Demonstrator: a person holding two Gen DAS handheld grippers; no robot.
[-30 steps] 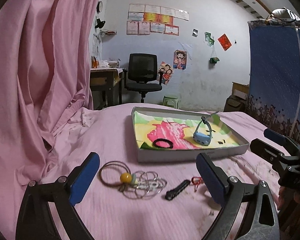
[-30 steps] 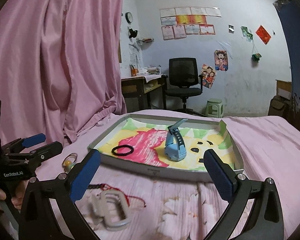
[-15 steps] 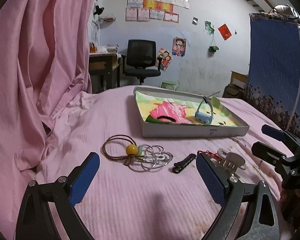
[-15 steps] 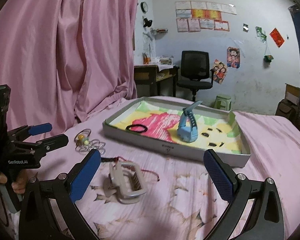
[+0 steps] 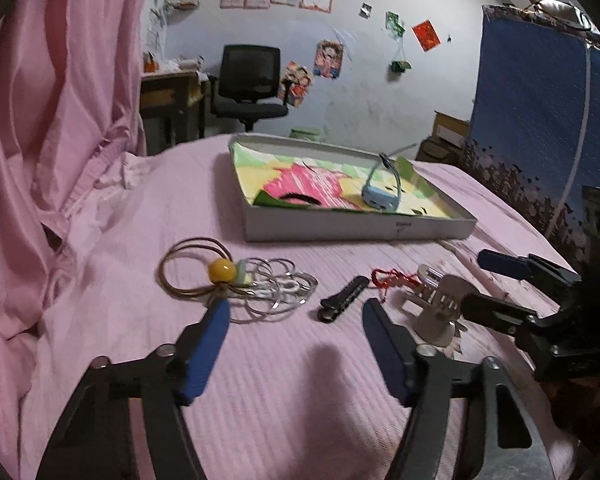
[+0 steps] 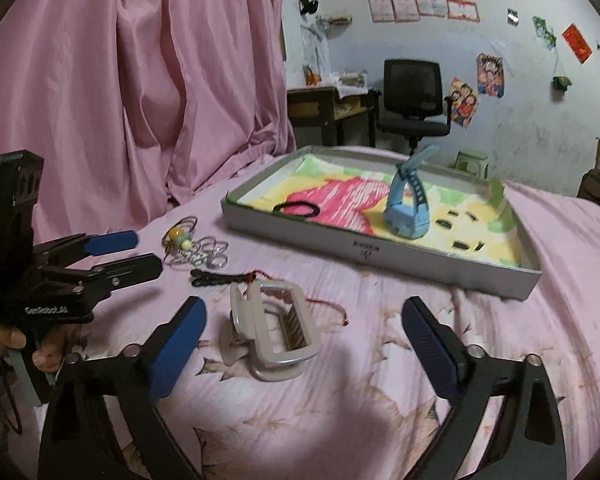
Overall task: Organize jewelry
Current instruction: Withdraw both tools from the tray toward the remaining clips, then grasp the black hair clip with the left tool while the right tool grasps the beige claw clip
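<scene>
An open cardboard tray (image 5: pixel 356 228) (image 6: pixel 380 248) on the pink bed holds a blue watch (image 5: pixel 380 196) (image 6: pixel 406 216) and a black hair tie (image 6: pixel 296 209). In front of it lie a brown hair tie with a yellow bead (image 5: pixel 222 270), silver rings (image 5: pixel 276 288), a black hair clip (image 5: pixel 342 298), a red string (image 5: pixel 392 278) and a beige claw clip (image 6: pixel 272 328). My left gripper (image 5: pixel 295 307) hangs just short of the rings and black clip, jaws closing, nothing pressed between them. My right gripper (image 6: pixel 303 308) hovers at the claw clip, jaws closing but wide, not touching it.
A pink curtain (image 6: pixel 140 80) hangs along the left of the bed. A blue patterned panel (image 5: pixel 540 120) stands at the right. Beyond the bed are a black office chair (image 6: pixel 412 96) and a desk (image 6: pixel 328 108). A hand (image 6: pixel 40 352) holds the left gripper.
Both grippers have tipped downward and sunk toward the bed, so the loose items sit closer to the fingertips. The fingers of both have drawn inward, the left ones more.
</scene>
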